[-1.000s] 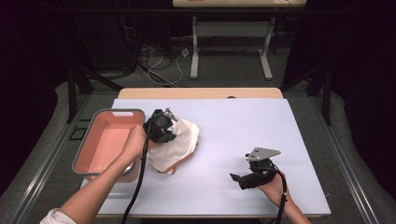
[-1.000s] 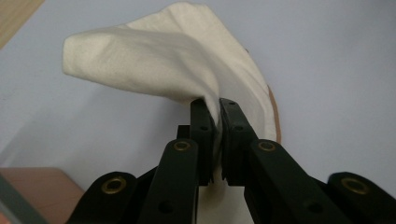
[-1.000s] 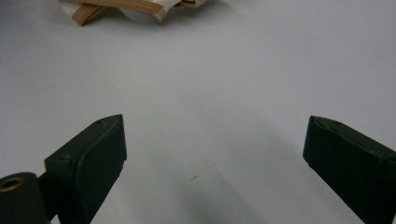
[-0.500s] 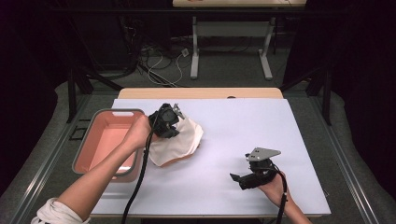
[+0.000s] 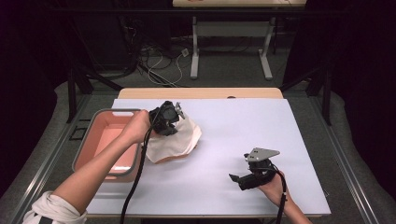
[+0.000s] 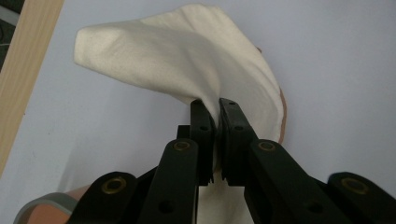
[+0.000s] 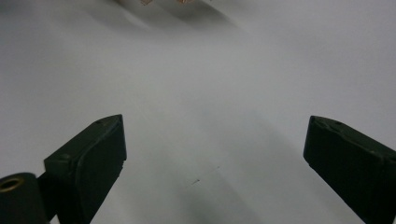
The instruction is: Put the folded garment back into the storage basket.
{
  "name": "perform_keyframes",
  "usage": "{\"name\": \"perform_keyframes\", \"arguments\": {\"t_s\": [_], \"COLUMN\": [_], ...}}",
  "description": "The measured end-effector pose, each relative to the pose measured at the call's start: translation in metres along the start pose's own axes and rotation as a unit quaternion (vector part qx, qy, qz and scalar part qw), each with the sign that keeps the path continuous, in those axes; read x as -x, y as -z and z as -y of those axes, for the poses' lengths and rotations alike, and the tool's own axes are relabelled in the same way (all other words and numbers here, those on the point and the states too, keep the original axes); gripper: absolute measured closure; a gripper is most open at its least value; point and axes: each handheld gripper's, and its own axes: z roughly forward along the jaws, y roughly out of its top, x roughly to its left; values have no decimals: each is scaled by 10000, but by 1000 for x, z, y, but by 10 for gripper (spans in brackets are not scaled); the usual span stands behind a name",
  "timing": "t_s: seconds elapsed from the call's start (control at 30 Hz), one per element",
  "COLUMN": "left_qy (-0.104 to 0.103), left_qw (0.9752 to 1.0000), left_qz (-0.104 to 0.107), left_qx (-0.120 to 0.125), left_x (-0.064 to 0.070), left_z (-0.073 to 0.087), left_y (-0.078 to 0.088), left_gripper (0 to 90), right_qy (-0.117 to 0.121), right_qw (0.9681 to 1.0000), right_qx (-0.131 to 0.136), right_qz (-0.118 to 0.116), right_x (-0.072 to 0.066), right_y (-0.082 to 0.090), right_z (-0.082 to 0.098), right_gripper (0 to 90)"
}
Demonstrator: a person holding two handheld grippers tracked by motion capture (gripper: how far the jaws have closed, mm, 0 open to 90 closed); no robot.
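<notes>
Left gripper (image 5: 173,122) raised over table, jaws clamped on cloth (image 6: 187,60); forearm stretched forward. Right gripper (image 5: 237,178) low, jaws wide apart, pointing left.

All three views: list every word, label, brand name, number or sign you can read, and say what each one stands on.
There is no readable text in these pictures.
The cream cloth pinched in the left gripper, the pink basin, the white table cover and the right gripper are all plain.
The far table's top carries small marks too blurred to read.
</notes>
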Motion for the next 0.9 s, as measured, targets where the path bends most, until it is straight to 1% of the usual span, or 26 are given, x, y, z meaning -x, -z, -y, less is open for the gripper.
{"name": "perform_keyframes", "arguments": {"t_s": [0.07, 0.1, 0.13, 0.17, 0.2, 0.23, 0.3, 0.33, 0.4, 0.43, 0.47, 0.53, 0.57, 0.6, 0.63, 0.7, 0.73, 0.77, 0.8, 0.83, 0.87, 0.9], "left_qy": [-52, -88, -135, -146, -190, -216, -240, -251, -268, -295, -298, -298, -325, -363, -357, -420, -417, -414, -422, -409, -430, -461], "left_qw": [10000, 10000, 9999, 9998, 9998, 9997, 9996, 9994, 9993, 9992, 9992, 9992, 9991, 9988, 9989, 9985, 9985, 9985, 9984, 9984, 9984, 9981], "left_qz": [-49, -12, -66, -81, -46, -86, -78, -118, -111, -148, -136, -148, -148, -166, -169, -201, -213, -206, -246, -237, -242, -257], "left_qx": [2, 18, -58, -57, -68, -108, -159, -193, -217, -246, -237, -233, -235, -267, -263, -283, -286, -289, -294, -310, -281, -321], "left_x": [-1, -2, -3, -3, -4, -3, -4, -4, -3, -4, -5, -5, -6, -6, -7, -9, -10, -11, -11, -12, -12, -12], "left_z": [-3, -3, -4, -5, -6, -7, -8, -8, -9, -10, -12, -13, -14, -15, -15, -17, -17, -18, -19, -20, -20, -21], "left_y": [1, 2, 2, 2, 3, 4, 4, 4, 5, 6, 7, 8, 8, 10, 10, 13, 14, 14, 15, 17, 17, 19], "left_gripper": [858, 858, 858, 858, 858, 858, 858, 858, 857, 858, 858, 858, 858, 858, 858, 858, 858, 858, 857, 858, 858, 858], "right_qy": [-2, 5, -71, -14, -11, -2, -3, 1, -1, -8, 23, 40, 4, 4, -25, -2, 0, 54, 59, 31, 43, 22], "right_qw": [10000, 10000, 10000, 10000, 10000, 10000, 10000, 10000, 10000, 10000, 10000, 10000, 10000, 10000, 10000, 10000, 10000, 10000, 10000, 10000, 10000, 10000], "right_qx": [18, 28, -6, 30, 13, 6, 12, 28, 16, 19, 72, 34, 76, 76, 74, 48, 51, 72, 51, 35, 54, 36], "right_qz": [5, 40, 23, 20, 33, 49, 10, 22, 7, -5, 15, 19, 5, 5, 12, 3, 6, 7, -6, 18, 11, -5], "right_x": [1, 1, 0, 2, 2, 1, 1, 1, 1, 1, 2, 2, 2, 2, 1, 2, 2, 3, 3, 3, 3, 3], "right_y": [1, 1, 2, 1, 1, 1, 1, 1, 1, 2, 2, 3, 2, 2, 2, 2, 2, 2, 2, 3, 3, 3], "right_z": [0, 0, 1, 1, 1, 1, 1, 1, 1, 1, 1, 0, 1, 1, 1, 1, 1, 1, 1, 1, 1, 1], "right_gripper": [54, 54, 54, 54, 54, 54, 54, 54, 54, 54, 54, 54, 54, 54, 54, 54, 54, 54, 54, 54, 55, 54]}}
